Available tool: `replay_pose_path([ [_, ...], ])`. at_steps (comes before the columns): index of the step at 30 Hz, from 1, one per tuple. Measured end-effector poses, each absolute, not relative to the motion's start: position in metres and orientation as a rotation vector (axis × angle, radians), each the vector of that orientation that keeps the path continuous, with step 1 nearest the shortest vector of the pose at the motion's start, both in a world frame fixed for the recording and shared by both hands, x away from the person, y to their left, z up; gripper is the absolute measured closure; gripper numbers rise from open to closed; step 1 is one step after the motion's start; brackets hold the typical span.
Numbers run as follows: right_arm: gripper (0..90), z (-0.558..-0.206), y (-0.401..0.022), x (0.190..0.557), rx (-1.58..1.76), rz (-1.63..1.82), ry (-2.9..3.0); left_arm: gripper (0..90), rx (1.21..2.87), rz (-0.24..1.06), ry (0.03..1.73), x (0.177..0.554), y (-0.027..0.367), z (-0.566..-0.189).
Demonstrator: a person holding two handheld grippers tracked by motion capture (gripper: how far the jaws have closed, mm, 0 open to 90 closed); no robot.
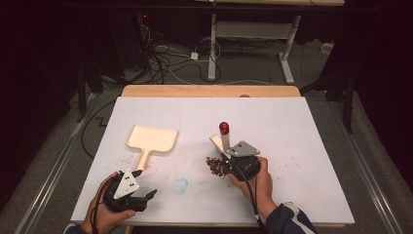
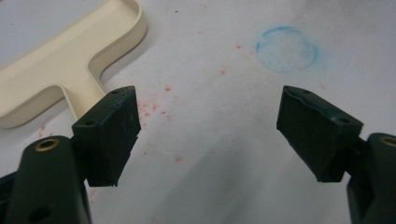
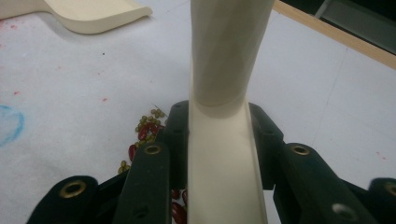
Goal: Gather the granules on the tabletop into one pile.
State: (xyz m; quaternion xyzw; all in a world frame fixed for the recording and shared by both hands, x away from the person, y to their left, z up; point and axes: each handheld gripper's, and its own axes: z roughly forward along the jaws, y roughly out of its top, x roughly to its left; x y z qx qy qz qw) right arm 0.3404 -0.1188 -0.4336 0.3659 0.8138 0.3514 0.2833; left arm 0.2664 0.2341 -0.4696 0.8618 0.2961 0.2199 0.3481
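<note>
A cream dustpan [image 1: 152, 140] lies flat at the table's left middle, its handle towards me. My left gripper [image 1: 146, 183] stands open just beside the end of that handle; in the left gripper view the dustpan [image 2: 70, 60] is at the upper left and nothing sits between the jaws [image 2: 210, 126]. My right gripper [image 1: 229, 158] is shut on a cream handled tool [image 1: 225, 139] with a red knob [image 1: 224, 127] at its top, held upright. A small pile of red and green beans [image 1: 215, 165] lies on the table right against this gripper, also seen below its jaws [image 3: 147, 128].
A blue chalk-like circle [image 1: 180, 185] is drawn on the white table [image 1: 292, 131] between the two grippers. Red specks are scattered around the dustpan handle and at the right. Beyond the wooden far edge [image 1: 209, 90] are cables and desk legs on the floor.
</note>
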Motion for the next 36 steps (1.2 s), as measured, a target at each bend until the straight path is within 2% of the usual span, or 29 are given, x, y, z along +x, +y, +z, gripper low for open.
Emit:
replay_pose_path([
  [11,67.6,-0.41,-0.143,0.333,0.885,1.123,2.208,20.7,2.233,0.576,0.768,0.266,0.235,-0.469],
  [18,67.6,-0.396,-0.157,0.312,0.425,1.352,2.441,20.8,2.237,0.578,0.764,0.265,0.234,-0.469],
  [24,67.6,-0.411,-0.154,0.302,0.178,1.333,2.628,20.8,2.236,0.575,0.765,0.265,0.234,-0.469],
  [30,67.7,-0.43,-0.145,0.322,0.077,1.299,2.717,20.8,2.246,0.569,0.76,0.266,0.233,-0.47],
  [36,67.5,-0.429,-0.14,0.356,0.159,1.271,2.69,20.8,2.254,0.566,0.762,0.267,0.232,-0.472],
])
